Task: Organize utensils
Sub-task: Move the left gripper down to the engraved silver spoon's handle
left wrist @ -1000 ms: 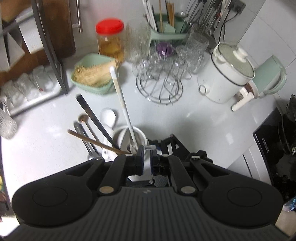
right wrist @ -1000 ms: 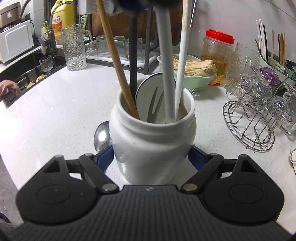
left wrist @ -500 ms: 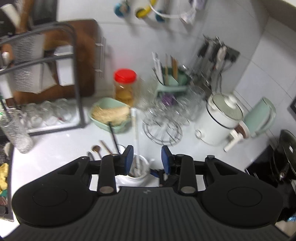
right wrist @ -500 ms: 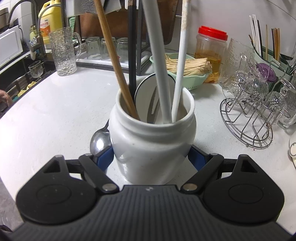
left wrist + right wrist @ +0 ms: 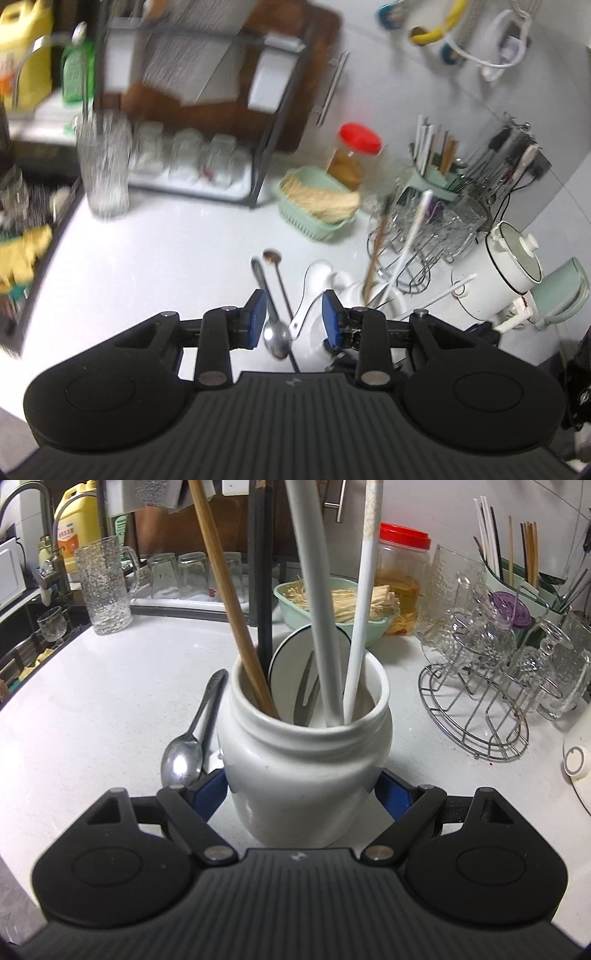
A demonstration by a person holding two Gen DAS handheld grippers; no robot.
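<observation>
Now the right claw [image 5: 301,794] grips one white jar [image 5: 306,768] holding four long utensils; the left claw [image 5: 293,317] stands half open, empty, above three spoons on the desk [image 5: 166,251].

One white jar [image 5: 306,771] holds four long handles and one slotted turner. Three spoons lie beside it: one steel spoon [image 5: 276,334], one white spoon [image 5: 314,286], one thin dark spoon [image 5: 272,257]. One green basket [image 5: 373,626], one red-lidded jar [image 5: 402,566], one wire rack [image 5: 476,709].
</observation>
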